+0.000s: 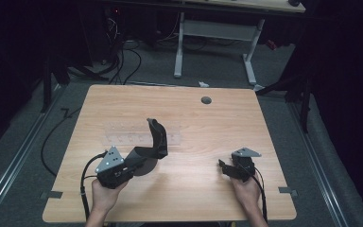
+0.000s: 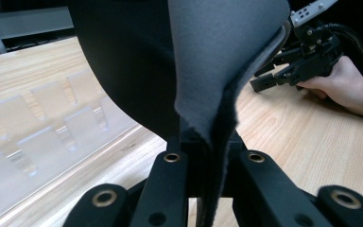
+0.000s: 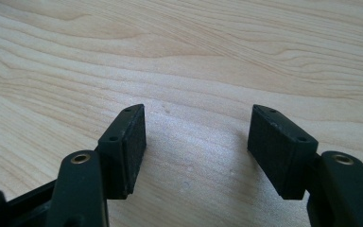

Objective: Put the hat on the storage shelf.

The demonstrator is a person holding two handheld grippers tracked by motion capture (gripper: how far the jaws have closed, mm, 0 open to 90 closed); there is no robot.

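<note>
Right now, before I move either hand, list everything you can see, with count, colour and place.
dark cloth piece: one, black and grey, lifted off the table, pinched in the left gripper.
clear plastic rack: one, see-through, flat on the table behind the cloth.
table: one, light wood, centre.
grommet hole: one, grey, far side of the tabletop.
white-legged desk: one, beyond the table.
floor cables: several, black, far left.
left gripper: black, fingers shut on the cloth.
right gripper: black, fingers open, nothing between them, low over the table.
hands: two, near edge.
</note>
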